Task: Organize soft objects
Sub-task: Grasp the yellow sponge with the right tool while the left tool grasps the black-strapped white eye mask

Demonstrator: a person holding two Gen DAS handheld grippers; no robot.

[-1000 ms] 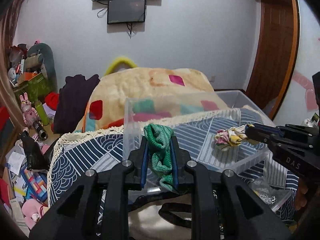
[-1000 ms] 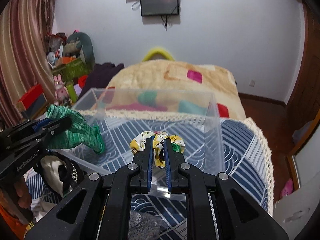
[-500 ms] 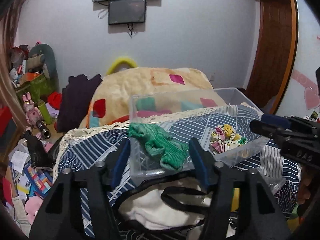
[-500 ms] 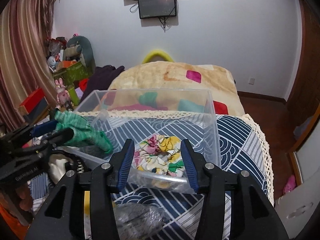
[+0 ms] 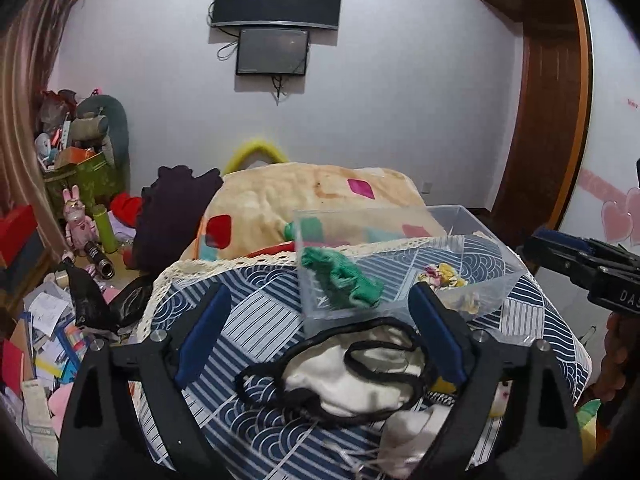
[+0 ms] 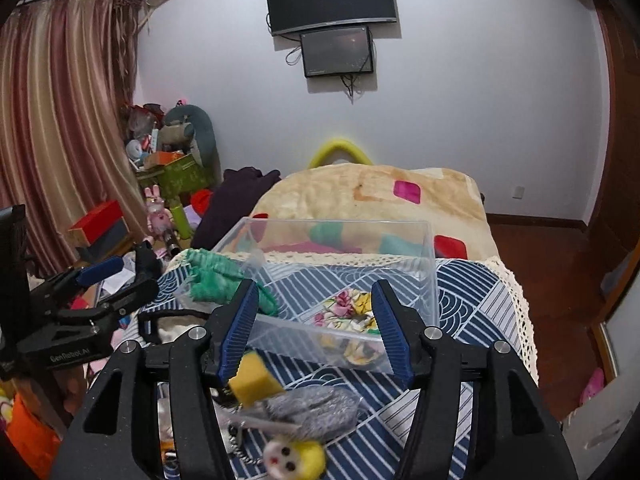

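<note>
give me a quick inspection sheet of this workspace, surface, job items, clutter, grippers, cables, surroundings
surface: blue patterned cloth with a lace edge, spread over a raised surface.
job's things: clear plastic bin holds a green knit piece draped over its left wall and a floral fabric piece. Outside the bin: white cloth with black straps, yellow sponge, grey fuzzy item, small yellow plush.
clutter: papers, boxes and toys on the floor at left.
grippers: left gripper open, empty; right gripper open, empty.
cables: wires hang under the wall screens.
surroundings: bed with beige blanket, curtain, wooden door.
</note>
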